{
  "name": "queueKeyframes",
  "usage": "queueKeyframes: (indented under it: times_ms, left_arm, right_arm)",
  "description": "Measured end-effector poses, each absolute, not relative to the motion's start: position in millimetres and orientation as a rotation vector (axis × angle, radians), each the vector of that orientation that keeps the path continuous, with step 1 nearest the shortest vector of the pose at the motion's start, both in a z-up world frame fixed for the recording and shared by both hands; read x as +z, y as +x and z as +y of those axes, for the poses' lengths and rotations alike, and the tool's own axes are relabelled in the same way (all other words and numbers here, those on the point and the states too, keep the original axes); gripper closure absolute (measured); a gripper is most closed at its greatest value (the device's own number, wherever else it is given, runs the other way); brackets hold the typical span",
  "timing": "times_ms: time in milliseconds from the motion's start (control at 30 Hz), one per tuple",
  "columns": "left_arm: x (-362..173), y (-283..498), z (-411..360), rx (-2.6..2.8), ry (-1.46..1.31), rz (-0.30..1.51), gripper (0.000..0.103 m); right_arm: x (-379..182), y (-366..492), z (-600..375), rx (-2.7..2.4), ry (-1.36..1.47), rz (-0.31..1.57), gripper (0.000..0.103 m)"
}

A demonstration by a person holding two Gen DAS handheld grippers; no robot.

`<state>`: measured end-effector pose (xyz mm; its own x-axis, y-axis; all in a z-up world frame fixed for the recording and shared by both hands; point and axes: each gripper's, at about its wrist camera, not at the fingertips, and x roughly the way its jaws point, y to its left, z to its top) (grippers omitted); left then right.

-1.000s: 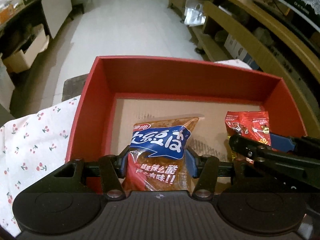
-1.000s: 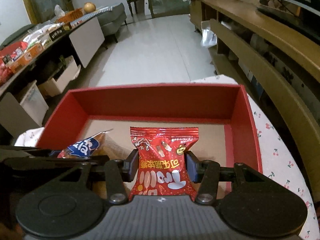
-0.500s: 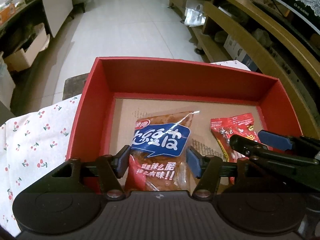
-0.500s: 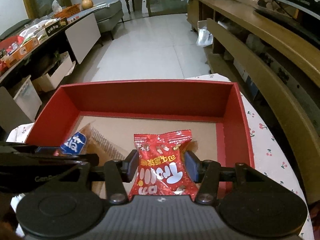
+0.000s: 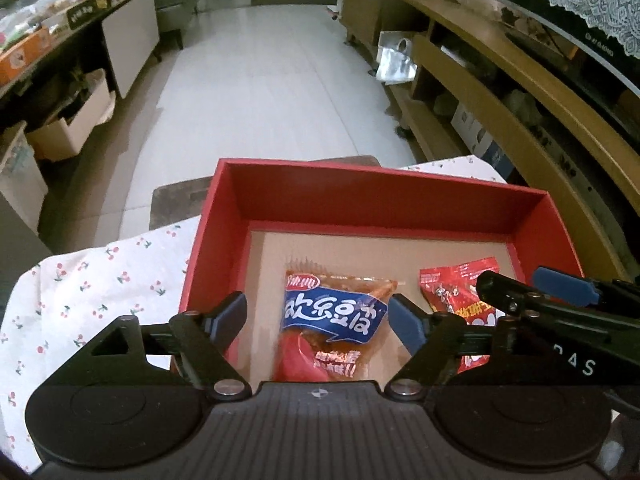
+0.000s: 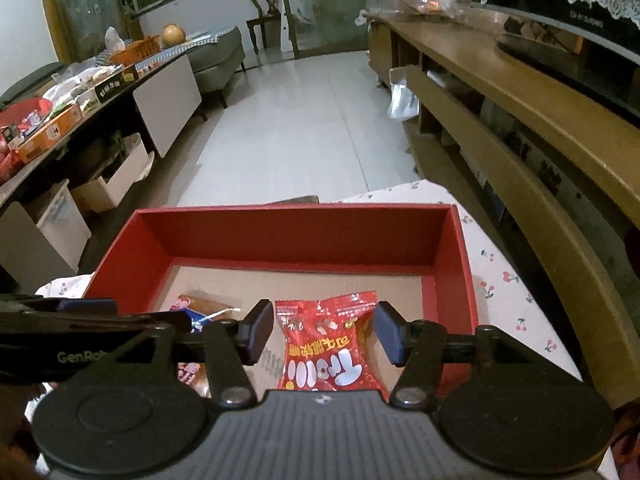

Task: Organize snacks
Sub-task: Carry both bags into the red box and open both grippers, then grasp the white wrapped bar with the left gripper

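Both snacks lie in the red box (image 5: 404, 194). The left gripper (image 5: 318, 316) has just opened its jaws clear of the blue-label pack (image 5: 334, 316); the right gripper (image 6: 324, 330) likewise released the red pack (image 6: 328, 344). Only the right view shows that pack whole.

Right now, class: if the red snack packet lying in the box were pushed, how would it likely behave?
The red snack packet looks puffy and crinkled, so probably light and floppy. Its glossy film may slide easily on the box's flat cardboard floor. Lying flat, it shouldn't roll.

Both grippers have just been opening: the left gripper (image 5: 318, 316) let go of the blue-label packet (image 5: 332, 322), the right gripper (image 6: 324, 330) released the red packet (image 6: 326, 350); both packets now lie in the box (image 5: 360, 196).
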<state>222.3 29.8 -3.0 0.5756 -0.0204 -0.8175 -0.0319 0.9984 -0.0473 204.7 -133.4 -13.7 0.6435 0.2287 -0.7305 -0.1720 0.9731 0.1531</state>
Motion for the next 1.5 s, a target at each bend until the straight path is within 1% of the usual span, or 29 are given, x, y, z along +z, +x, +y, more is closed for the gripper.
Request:
queueKeyframes:
  times_ms: [100,567,867,1267,1500]
  left_arm:
    - [0,222,30,0.008,-0.06,0.949,0.02]
    - [22,206,29,-0.025,-0.107,0.899,0.017]
    - [26,203,31,-0.022,-0.122,0.893,0.016]
    - [33,191,39,-0.021,-0.137,0.884,0.015]
    - [36,170,46,-0.015,-0.152,0.896,0.014]
  right_arm:
    - [-12,205,-134,0.226,0.075,0.834,0.029]
    - [5,193,-143,0.213,0.105,0.8,0.028]
    - [5,192,-143,0.221,0.092,0.804,0.023]
    - [12,178,-144,0.227,0.098,0.8,0.023]
    - [16,153,-141,0.239,0.085,0.816,0.023]
